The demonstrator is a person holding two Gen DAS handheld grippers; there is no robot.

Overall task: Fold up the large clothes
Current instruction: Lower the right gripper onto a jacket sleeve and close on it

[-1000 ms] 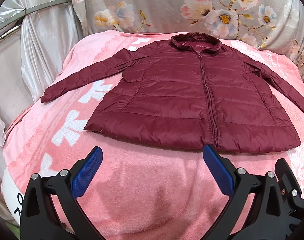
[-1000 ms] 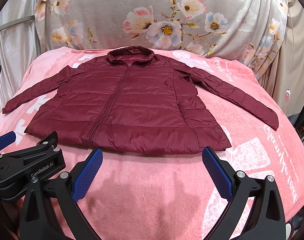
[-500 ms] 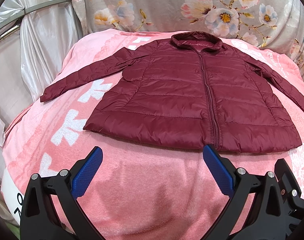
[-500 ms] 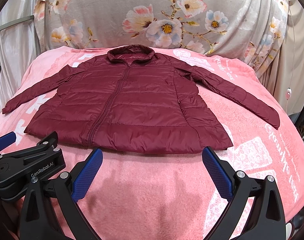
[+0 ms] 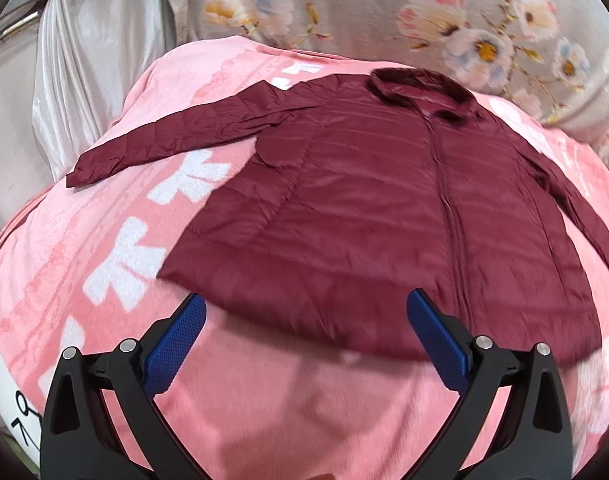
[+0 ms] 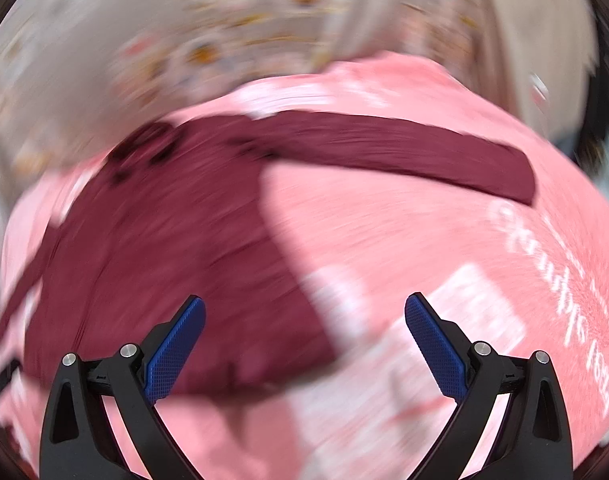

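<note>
A maroon puffer jacket [image 5: 376, 208] lies flat, front up and zipped, on a pink blanket [image 5: 264, 408], both sleeves spread out. My left gripper [image 5: 304, 320] is open and empty, just above the jacket's bottom hem near its left half. My right gripper [image 6: 304, 320] is open and empty, over the jacket's [image 6: 176, 248] lower right corner. The right sleeve [image 6: 404, 152] stretches away to the right. The right wrist view is heavily blurred by motion.
A floral cloth [image 5: 424, 20] hangs behind the bed. A pale satin curtain [image 5: 84, 60] hangs at the left. The blanket [image 6: 424, 240] has white lettering [image 6: 564, 280] on the right side.
Both grippers have moved forward toward the jacket's hem. The left turned a little leftward; the right swung fast to the right, toward the right sleeve. Jaws stay open.
</note>
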